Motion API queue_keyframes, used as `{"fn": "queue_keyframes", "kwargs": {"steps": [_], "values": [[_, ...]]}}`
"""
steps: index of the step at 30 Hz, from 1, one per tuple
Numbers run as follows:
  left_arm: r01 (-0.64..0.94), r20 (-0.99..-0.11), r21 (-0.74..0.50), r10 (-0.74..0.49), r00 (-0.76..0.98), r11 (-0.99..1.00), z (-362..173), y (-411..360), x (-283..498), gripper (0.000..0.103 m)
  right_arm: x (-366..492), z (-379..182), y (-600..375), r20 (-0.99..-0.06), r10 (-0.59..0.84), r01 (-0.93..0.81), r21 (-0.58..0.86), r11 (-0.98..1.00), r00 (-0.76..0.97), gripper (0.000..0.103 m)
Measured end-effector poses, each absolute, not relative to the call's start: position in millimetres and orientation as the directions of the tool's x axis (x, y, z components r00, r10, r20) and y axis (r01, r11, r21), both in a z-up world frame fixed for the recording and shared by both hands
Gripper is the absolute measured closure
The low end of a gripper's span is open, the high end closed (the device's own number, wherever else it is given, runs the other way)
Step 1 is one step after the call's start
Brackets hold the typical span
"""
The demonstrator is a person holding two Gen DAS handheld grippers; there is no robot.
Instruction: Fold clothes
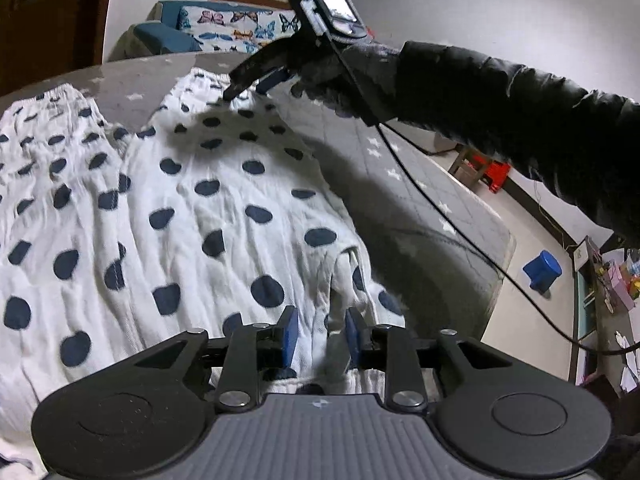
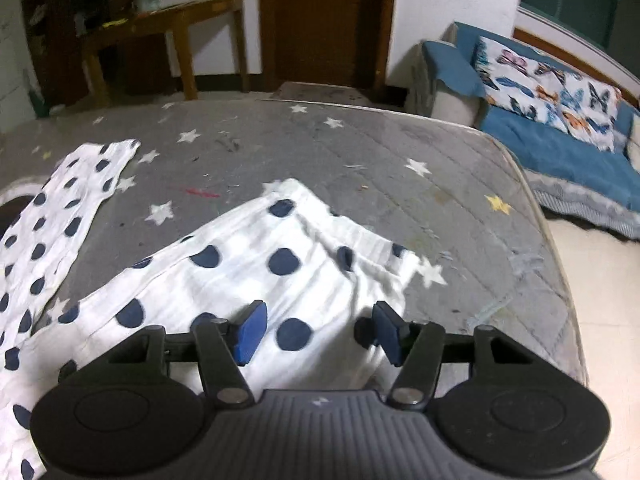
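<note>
Surroundings, left to right, right wrist view: wooden side table (image 2: pixel 172 28) against the back wall; brown door (image 2: pixel 324 20); blue sofa (image 2: pixel 560 152) with butterfly-print cushions (image 2: pixel 552 88) along the right wall. Left wrist view: the same sofa beyond the far edge; red stool (image 1: pixel 496 174) and blue container (image 1: pixel 542 270) on the pale floor at right; a black cable (image 1: pixel 440 216) trailing from the far gripper across the right side of the bed.

Surface: grey quilted mattress (image 2: pixel 360 152) printed with white stars, one yellow; scattered small marks and a red streak near its middle.

Garment: white trousers with navy dots (image 1: pixel 192 208), crinkled cloth, spread on the mattress; two legs diverging toward the far edge, elastic cuffs at their ends.

Left hand-held gripper (image 1: pixel 322 336): blue pads part-way closed, a raised fold of the near edge of the trousers pinched between them.

Right hand-held gripper (image 2: pixel 320 334): jaws wide apart, nothing between them, poised low over the end of the right leg. In the left wrist view it is held by a gloved hand (image 1: pixel 344 80) in a dark sleeve (image 1: pixel 520 120), fingertip touching the cloth near the cuff.
</note>
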State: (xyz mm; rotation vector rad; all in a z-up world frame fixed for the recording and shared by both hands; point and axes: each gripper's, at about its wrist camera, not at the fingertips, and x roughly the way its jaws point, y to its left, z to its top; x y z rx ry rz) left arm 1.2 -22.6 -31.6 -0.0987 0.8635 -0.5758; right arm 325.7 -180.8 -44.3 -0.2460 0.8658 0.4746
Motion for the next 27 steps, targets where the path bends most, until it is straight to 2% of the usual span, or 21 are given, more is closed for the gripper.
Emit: {"fn": "queue_keyframes", "kwargs": {"steps": [8,13,19,27], "values": [[0.473,-0.69,-0.305,-0.534,0.488,0.827,-34,-31,-2,0.074,329,-44,-206,-0.777,0.25,-0.427,-0.027,0.904,0.578,0.042],[0.469,-0.682,-0.292,-0.525,0.509,0.834,-28,-28,2,0.074,319,-35,-212,-0.755,0.244,-0.418,-0.044,0.908,0.608,0.044],[0.447,-0.661,-0.281,-0.508,0.551,0.85,-19,-28,-1,0.072,278,-20,-204,-0.759,0.319,-0.516,-0.026,0.856,0.568,0.045],[0.425,-0.69,-0.246,-0.465,0.554,0.871,-32,-33,-12,0.072,181,-17,-187,-0.777,0.44,-0.678,0.023,0.735,0.451,0.045]]}}
